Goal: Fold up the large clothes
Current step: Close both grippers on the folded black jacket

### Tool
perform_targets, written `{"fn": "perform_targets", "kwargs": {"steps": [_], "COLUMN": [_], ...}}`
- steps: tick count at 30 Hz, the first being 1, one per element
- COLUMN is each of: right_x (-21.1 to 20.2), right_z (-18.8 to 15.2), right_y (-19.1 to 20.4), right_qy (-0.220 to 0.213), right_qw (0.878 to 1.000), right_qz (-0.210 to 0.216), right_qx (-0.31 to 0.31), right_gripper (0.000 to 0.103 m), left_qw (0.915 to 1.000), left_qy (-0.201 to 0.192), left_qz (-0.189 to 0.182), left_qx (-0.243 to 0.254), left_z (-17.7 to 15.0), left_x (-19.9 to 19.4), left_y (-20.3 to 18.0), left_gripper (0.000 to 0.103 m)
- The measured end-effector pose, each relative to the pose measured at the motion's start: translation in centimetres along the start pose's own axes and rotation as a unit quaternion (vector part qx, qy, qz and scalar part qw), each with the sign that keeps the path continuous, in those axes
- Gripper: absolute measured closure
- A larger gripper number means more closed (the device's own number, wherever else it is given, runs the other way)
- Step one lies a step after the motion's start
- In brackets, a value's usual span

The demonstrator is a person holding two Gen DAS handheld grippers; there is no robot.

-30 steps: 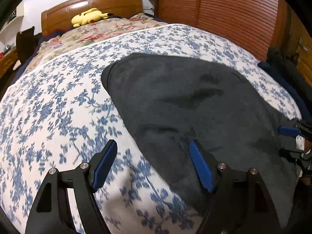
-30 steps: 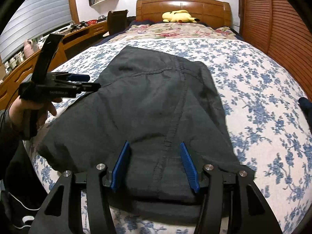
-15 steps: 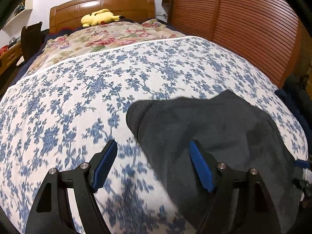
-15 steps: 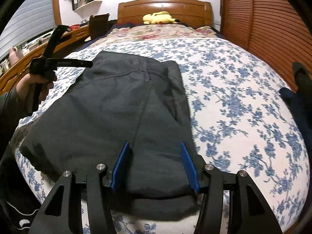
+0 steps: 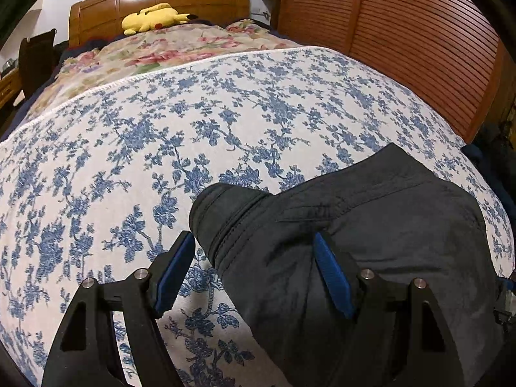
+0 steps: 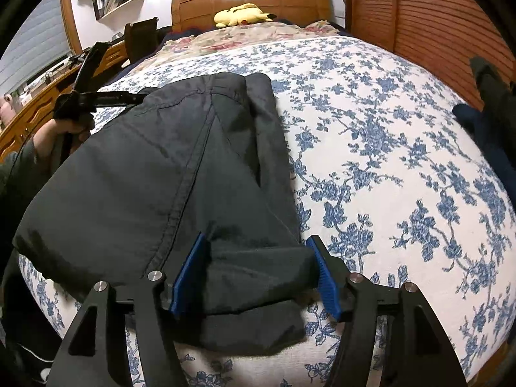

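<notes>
Two grippers over dark trousers point(image 6: 154, 174) lying folded on floral bedspread point(image 5: 161, 148). Left gripper point(image 5: 254, 271) jaws apart astride trouser edge; right gripper point(image 6: 254, 277) jaws apart around folded corner, not clamped.

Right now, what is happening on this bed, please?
A person is folding a dark garment on the flowered bedspread, with a two-finger gripper in each hand. The right gripper is open, its fingers on either side of the garment's near edge. The left gripper is also open, at the garment's other end, one finger over the cloth and one over the bedspread. The garment lies already doubled over. A yellow plush toy rests by the headboard.
</notes>
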State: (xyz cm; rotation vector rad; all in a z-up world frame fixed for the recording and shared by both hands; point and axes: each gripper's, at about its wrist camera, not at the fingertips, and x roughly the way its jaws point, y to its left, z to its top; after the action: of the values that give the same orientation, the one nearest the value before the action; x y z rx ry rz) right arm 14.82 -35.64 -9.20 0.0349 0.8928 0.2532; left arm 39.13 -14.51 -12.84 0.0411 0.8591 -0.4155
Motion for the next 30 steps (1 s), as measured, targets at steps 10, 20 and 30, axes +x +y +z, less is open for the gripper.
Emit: {"fn": "perform_targets", "kwargs": {"steps": [10, 20, 30], "right_x": [-0.7, 0.1, -1.6], "right_z": [-1.2, -1.4, -0.9], "right_y": [-1.0, -1.5, -1.0], "right_qy": [0.003, 0.008, -0.05], "right_qw": [0.999, 0.992, 0.992], "right_qz": [0.017, 0.105, 0.1], "right_qx": [0.041, 0.073, 0.061], "right_gripper": [0.034, 0.069, 0.085], "left_qw": [1.0, 0.9991, 0.9966], "left_qy": [0.0, -0.009, -0.06], "left_qz": [-0.006, 0.013, 0.038], "left_qx": [0.003, 0.039, 0.043], "left_z": [-0.2, 0.1, 0.6], "left_x": [-0.1, -1.0, -6.2], "left_y": [-0.4, -2.2, -3.3], "left_gripper": [0.037, 0.067, 0.081]}}
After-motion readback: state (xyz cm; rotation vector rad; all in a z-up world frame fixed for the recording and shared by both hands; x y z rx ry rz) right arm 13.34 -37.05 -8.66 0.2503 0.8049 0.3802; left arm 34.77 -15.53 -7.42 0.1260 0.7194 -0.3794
